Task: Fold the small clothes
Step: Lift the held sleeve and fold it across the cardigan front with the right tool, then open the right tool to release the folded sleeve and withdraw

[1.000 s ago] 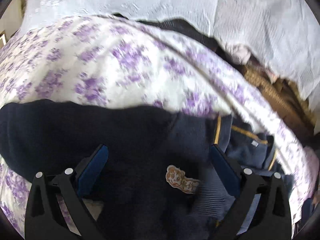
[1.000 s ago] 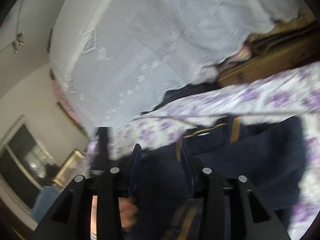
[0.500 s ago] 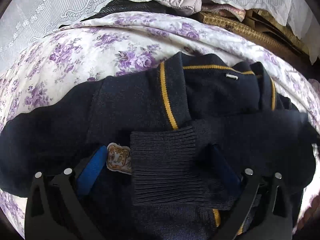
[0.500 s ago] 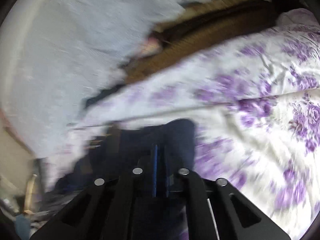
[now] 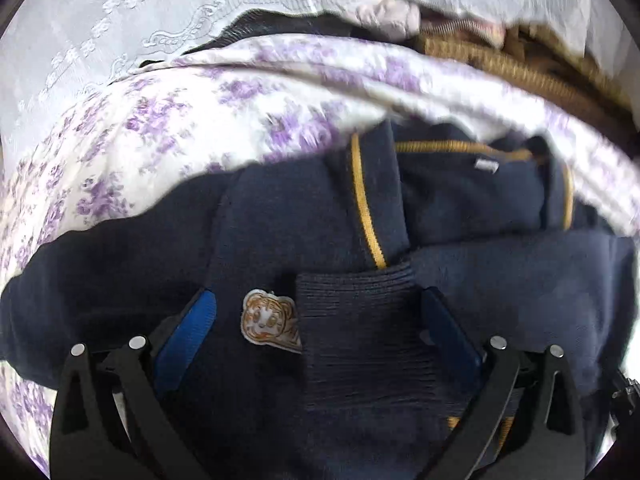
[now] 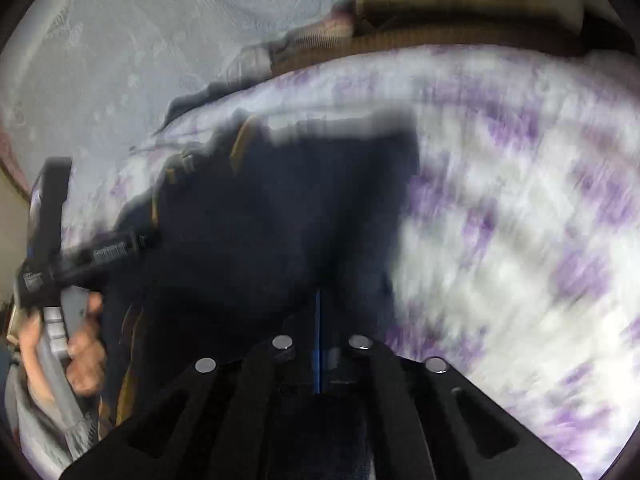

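Note:
A small navy jacket (image 5: 288, 224) with yellow piping and a tiger patch (image 5: 269, 322) lies on the purple-flowered bed sheet (image 5: 168, 120). One sleeve is folded across the front, its ribbed cuff (image 5: 360, 320) between my left fingers. My left gripper (image 5: 318, 312) is open, just above the jacket's chest. In the right wrist view the jacket (image 6: 280, 208) is blurred. My right gripper (image 6: 320, 312) is shut on a fold of the jacket's dark cloth.
White lace fabric (image 5: 160, 12) hangs behind the bed. A brown woven edge (image 5: 500, 64) and some pale clothes (image 5: 388, 12) lie at the far side. The person's left hand and gripper handle (image 6: 60, 280) show at the left of the right wrist view.
The right gripper has closed on the jacket's cloth and swung across the bed. The left gripper has drawn slightly back and left over the jacket, still open.

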